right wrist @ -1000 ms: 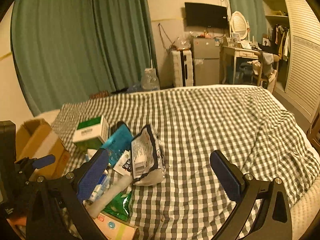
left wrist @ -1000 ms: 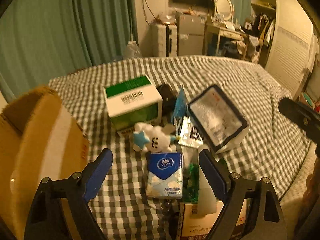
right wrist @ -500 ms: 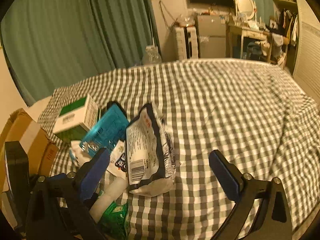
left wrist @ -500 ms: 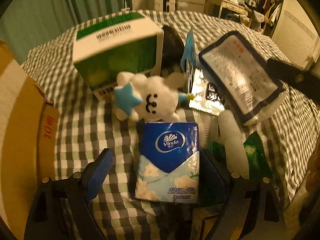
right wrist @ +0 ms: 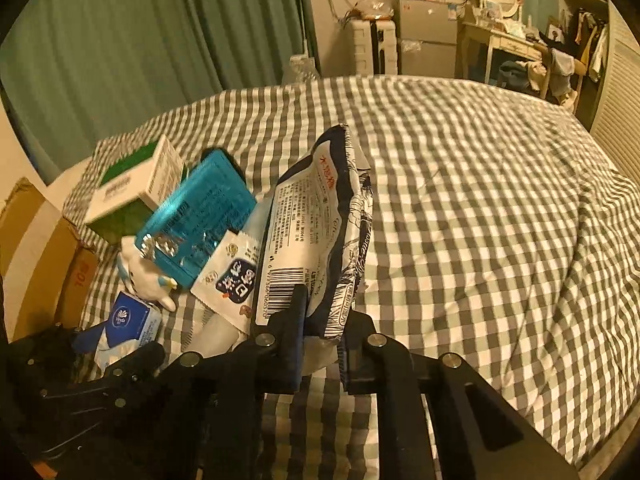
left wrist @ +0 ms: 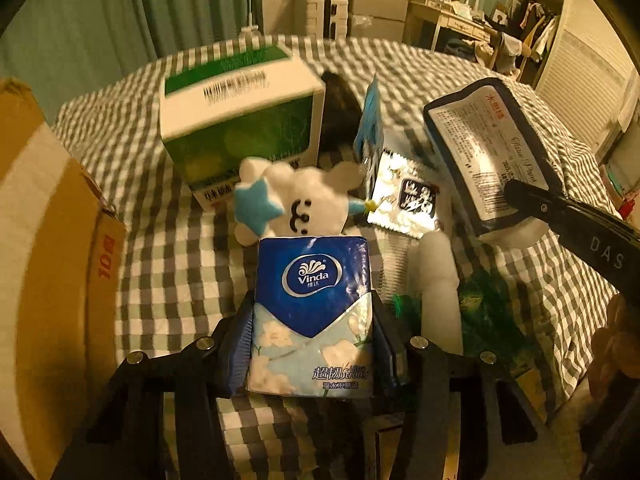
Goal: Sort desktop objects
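Observation:
My left gripper [left wrist: 314,336] is shut on a blue Vinda tissue pack [left wrist: 314,312], its pads pressed on both sides; the pack also shows in the right wrist view [right wrist: 128,322]. My right gripper [right wrist: 324,332] is shut on the lower end of a dark-edged snack bag [right wrist: 316,232], which also shows in the left wrist view [left wrist: 486,148]. Behind the tissue pack lie a white plush toy with a blue star [left wrist: 298,204], a green and white box [left wrist: 240,116], a silver sachet [left wrist: 404,198] and a turquoise packet [right wrist: 200,216].
A cardboard box [left wrist: 44,260] stands at the left edge of the checked bedcover [right wrist: 480,200]. A white tube [left wrist: 438,280] and green wrappers [left wrist: 484,312] lie right of the tissue pack. Curtains, a desk and furniture stand far behind.
Both grippers moved forward and down into the pile and closed: the left onto the tissue pack, the right onto the snack bag. Both were open a second ago.

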### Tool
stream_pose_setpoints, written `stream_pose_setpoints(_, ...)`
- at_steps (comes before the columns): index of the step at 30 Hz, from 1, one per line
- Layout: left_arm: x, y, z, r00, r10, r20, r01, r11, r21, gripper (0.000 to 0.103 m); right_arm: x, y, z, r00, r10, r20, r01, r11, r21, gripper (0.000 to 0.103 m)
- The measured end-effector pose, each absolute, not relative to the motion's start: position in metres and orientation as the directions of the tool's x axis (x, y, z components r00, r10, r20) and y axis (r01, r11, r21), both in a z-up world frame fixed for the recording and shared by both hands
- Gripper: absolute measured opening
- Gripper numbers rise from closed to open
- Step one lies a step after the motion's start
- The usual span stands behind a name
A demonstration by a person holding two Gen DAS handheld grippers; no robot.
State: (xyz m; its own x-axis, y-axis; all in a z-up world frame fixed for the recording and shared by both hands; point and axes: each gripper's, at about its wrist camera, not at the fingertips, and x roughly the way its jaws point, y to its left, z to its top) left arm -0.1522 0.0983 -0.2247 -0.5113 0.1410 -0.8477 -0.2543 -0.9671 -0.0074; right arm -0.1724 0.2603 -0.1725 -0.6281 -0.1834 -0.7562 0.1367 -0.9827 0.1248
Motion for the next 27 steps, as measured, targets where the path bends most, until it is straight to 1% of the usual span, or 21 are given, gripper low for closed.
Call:
stream_pose_setpoints(8, -0.135, 0.093, -0.188, -0.581, 0.151, -0.8, -0.27, -0.963, 0.015, 0.052, -0.146, 0.27, -0.138, -0.717, -0.2, -0.667, 0.121, -0.979, 0.164, 0.012)
stream_pose_setpoints(20, -0.088, 0.078, -0.13, -0.699, 0.127, -0.704, -0.245, -0.967, 0.068, 0.052, -0.098, 0.264, -0.102, -0.764, -0.198, -0.614, 0.12, -0.979, 0.167, 0.012)
stream_pose_setpoints(27, -0.067, 0.077, -0.096, -0.754, 0.13, -0.643, -0.229, -0.971, 0.072, 0.052, -0.068, 0.266, -0.075, -0.788, -0.204, -0.581, 0.112, -0.975, 0.19, 0.012)
